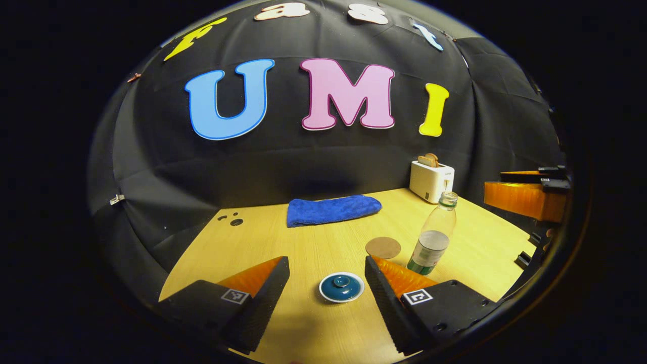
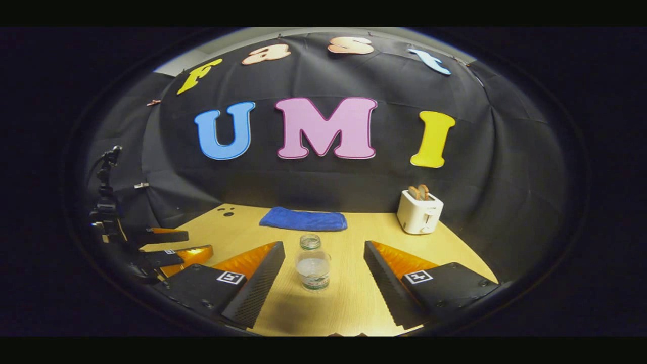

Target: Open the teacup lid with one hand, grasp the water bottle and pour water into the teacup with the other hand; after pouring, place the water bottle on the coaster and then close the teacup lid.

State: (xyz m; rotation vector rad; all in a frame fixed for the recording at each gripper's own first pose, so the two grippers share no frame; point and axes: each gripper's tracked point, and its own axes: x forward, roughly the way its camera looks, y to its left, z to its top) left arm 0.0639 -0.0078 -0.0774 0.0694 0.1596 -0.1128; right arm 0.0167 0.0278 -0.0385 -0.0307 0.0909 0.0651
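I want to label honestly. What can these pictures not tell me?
- Teacup, left gripper view: seen from above, the lid hides its inside and body.
- Bottle, right gripper view: label too small to make out.
- Toaster, left gripper view: controls too small to make out.

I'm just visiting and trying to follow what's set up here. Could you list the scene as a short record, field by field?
teacup: lid on, between the left gripper's open fingers
water bottle: upright, uncapped, partly filled, between the right gripper's open fingers, not touched
coaster: bare, beside the bottle
blue towel: folded, at the table's far edge
toaster: far right corner, bread in its slots
table: light wood
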